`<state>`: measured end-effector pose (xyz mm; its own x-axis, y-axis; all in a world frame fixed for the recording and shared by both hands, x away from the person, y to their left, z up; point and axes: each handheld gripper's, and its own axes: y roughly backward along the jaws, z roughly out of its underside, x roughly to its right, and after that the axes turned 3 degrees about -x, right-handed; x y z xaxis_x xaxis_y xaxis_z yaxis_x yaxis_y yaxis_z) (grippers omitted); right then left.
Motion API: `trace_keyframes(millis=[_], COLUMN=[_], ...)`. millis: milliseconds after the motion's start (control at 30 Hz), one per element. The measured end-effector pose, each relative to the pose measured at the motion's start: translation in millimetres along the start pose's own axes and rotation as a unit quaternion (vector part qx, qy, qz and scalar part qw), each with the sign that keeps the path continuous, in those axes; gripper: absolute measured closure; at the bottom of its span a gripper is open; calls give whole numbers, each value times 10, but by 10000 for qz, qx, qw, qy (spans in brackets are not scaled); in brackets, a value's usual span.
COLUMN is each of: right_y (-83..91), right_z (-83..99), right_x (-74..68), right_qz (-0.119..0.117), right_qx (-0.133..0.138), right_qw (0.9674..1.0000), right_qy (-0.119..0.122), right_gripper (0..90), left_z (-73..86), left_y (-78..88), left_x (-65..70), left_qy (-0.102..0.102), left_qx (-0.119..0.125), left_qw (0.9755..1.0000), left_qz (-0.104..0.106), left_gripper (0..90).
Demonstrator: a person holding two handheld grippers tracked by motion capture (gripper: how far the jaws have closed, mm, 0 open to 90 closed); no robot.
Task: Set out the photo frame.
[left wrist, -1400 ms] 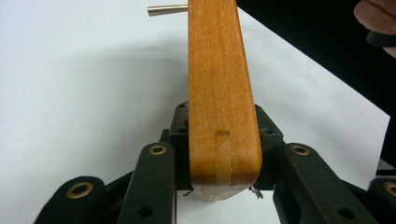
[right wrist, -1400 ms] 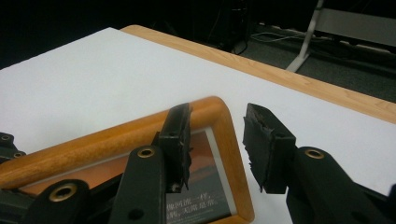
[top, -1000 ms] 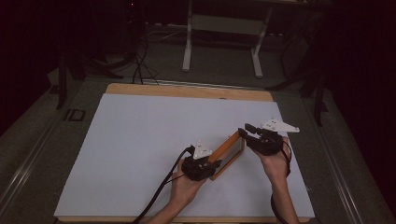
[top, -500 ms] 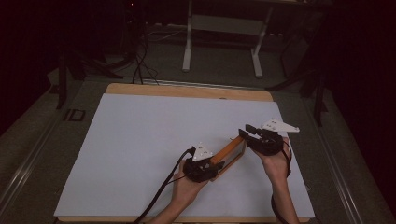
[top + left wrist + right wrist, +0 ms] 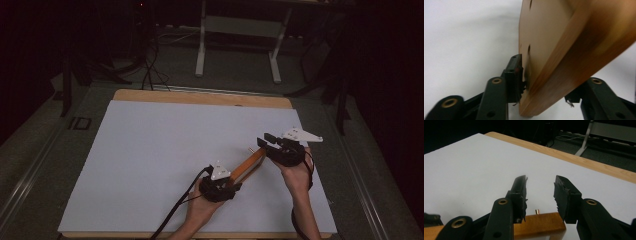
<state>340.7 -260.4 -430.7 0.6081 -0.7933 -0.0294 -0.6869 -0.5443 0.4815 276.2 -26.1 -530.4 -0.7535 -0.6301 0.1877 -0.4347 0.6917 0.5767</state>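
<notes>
On the near right part of the flat white table top [image 5: 150,165], a smooth brown wooden board [image 5: 247,166] with small round holes is pinched at its near end by the left gripper [image 5: 524,82], while the right gripper [image 5: 540,195] hangs spread over its far end.

From my remote station: high view dim, room beyond table [image 5: 150,97] black, white sheet [image 5: 165,155] evenly lit from overhead, shadows faint. Left gripper view soft, board [image 5: 564,50] blurred at close range, sheet washed near-white. Right gripper view sharper on jaws, background dark, grainy.
</notes>
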Motion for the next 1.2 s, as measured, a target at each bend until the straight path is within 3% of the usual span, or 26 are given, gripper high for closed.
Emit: trace_keyframes(millis=[267, 433, 533, 767, 967, 1067, 1200], right_y=[-10, -3, -5, -5, 8, 12, 40], right_z=[5, 9, 13, 7, -16, -29, -45], right_x=[-8, 5, 10, 1, -52, -91, -81], right_qz=[-27, -26, -34, -100, -374, -550, -691], right_qx=[-8, -5, -2, -36, -97, -130, -6], right_qw=[10000, 10000, 10000, 9999, 9981, 9959, 9955], right_qy=[22, -3, -2, 134, 487, 705, 649], right_gripper=[614, 614, 614, 614, 603, 596, 599], left_z=[54, 46, 45, 15, -88, -229, -404], left_y=[-63, -53, -39, -11, 80, 204, 348], left_x=[17, 1, 16, -48, -72, -113, -170], left_qy=[-191, -207, -327, -206, -360, -452, -457], left_qx=[47, 164, 219, 271, 372, 527, 595], left_qw=[9996, 9995, 9985, 9989, 9982, 9973, 9972], left_qz=[-216, -173, -369, -318, -304, -227, -69], left_gripper=[628, 640, 674, 693, 693, 694, 694])
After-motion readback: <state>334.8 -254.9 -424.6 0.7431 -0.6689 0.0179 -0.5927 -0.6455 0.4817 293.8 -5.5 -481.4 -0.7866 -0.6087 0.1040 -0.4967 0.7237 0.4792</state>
